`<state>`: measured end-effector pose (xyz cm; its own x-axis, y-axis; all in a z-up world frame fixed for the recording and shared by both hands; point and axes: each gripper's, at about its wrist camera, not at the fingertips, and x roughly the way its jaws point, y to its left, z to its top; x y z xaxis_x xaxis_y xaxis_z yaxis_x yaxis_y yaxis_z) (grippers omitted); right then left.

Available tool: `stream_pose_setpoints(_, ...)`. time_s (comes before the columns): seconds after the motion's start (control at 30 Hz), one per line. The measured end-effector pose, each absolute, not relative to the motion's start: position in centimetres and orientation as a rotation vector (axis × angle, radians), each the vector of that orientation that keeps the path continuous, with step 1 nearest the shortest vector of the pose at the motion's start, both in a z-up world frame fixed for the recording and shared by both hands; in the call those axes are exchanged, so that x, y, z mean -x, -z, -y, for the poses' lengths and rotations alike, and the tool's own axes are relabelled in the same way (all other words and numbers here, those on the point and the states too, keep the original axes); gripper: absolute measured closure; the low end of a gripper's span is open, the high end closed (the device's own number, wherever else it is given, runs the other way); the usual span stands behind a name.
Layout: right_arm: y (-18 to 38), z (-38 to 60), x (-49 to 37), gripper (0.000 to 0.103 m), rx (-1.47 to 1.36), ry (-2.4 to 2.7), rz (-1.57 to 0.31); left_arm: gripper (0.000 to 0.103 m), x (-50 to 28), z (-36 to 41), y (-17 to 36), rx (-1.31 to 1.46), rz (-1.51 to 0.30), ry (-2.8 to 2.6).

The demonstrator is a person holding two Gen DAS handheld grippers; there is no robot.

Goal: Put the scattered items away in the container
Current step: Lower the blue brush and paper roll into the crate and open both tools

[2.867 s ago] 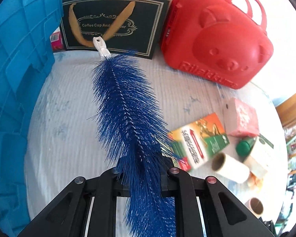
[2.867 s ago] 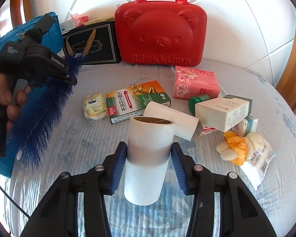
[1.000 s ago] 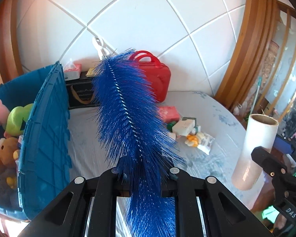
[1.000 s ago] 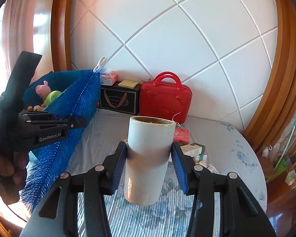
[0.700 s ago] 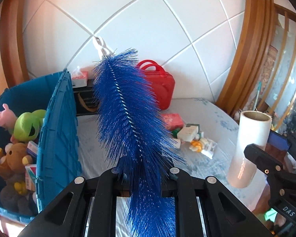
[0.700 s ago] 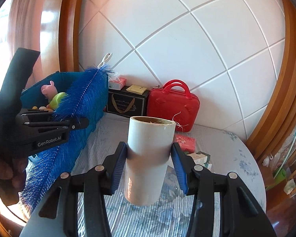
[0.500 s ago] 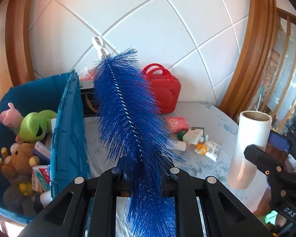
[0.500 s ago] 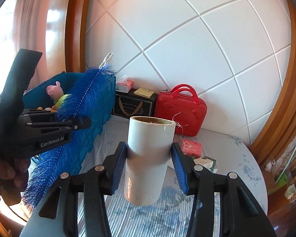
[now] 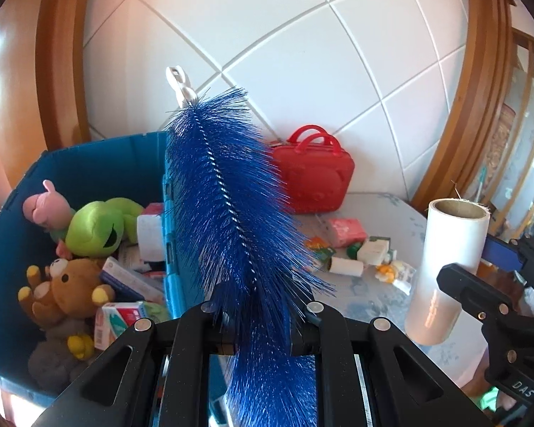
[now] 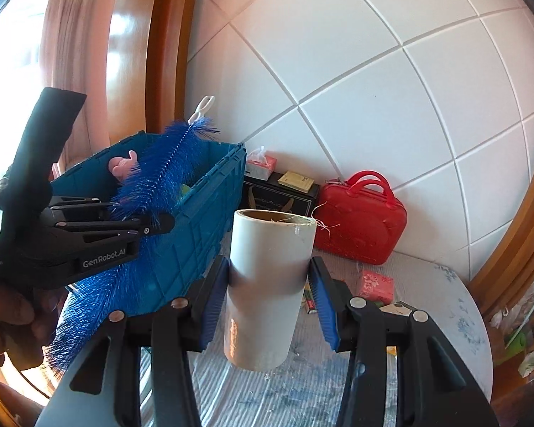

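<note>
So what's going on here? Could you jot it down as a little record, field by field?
Left tongs: shut on a blue brush
Right tongs: shut on a white roll, upright
Container: blue crate, open
In the crate: pink toy, green toy, brown bear, small boxes
On the table: red case, pink packet, another roll

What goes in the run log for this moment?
left tool: shut on blue brush | right tool: shut on white roll | blue bin: neither item in yet
</note>
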<state>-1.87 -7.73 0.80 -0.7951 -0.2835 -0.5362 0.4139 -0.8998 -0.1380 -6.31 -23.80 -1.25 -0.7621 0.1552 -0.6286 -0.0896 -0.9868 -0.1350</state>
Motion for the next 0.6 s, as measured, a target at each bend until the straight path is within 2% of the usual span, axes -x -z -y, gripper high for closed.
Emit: stream_pose_setpoints(0.6, -2.3, 17.8, 4.0, 0.058, -0.723, 2.524, -0.389, 0.088, 6.3, 35.1, 1.4, 1.034, 0.314, -2.901)
